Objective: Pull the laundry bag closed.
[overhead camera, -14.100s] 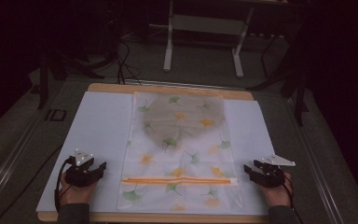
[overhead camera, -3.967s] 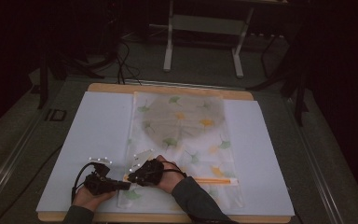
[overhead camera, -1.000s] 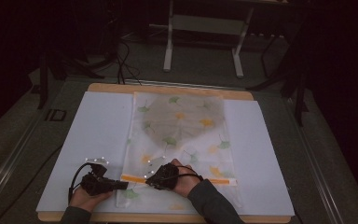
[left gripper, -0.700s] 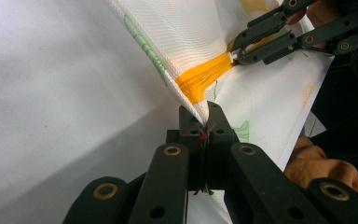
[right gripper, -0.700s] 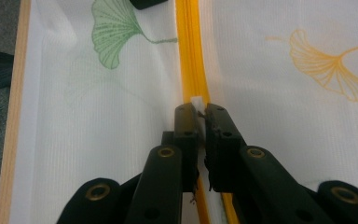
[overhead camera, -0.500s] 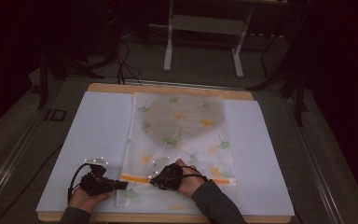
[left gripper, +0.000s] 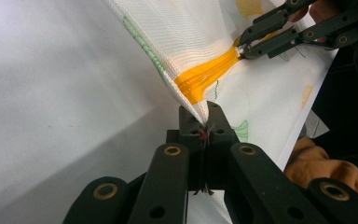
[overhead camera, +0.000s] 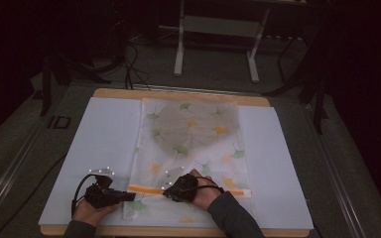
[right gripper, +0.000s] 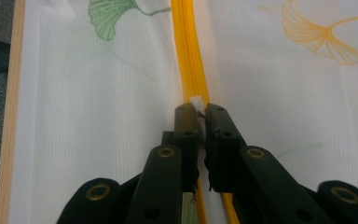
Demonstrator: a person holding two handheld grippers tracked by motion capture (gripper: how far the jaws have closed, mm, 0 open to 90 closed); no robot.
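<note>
A white mesh bag (overhead camera: 198, 148) printed with green and yellow leaves lies flat on the white sheet. An orange zipper (overhead camera: 146, 190) runs across its near end. My left gripper (overhead camera: 131, 197) is shut on the bag's left edge (left gripper: 191, 37) just below the zipper's end (left gripper: 205, 77), lifting it slightly. My right gripper (overhead camera: 166, 192) sits on the zipper a little to the right, also seen across the bag (left gripper: 244, 46). In the right gripper view its jaws (right gripper: 198, 109) are shut on the small white zipper pull (right gripper: 196, 101), with the orange zipper (right gripper: 186, 51) running straight ahead.
A grey round shape (overhead camera: 196, 124) shows through the bag's far half. The white sheet (overhead camera: 104, 139) covers a wooden table whose near edge (overhead camera: 178, 231) is close to both hands. Metal stand legs (overhead camera: 181, 44) and cables lie on the floor beyond.
My right gripper crossed over from the table's right side to the zipper and has crept rightward along it over the last second. The left gripper holds the bag's edge still.
</note>
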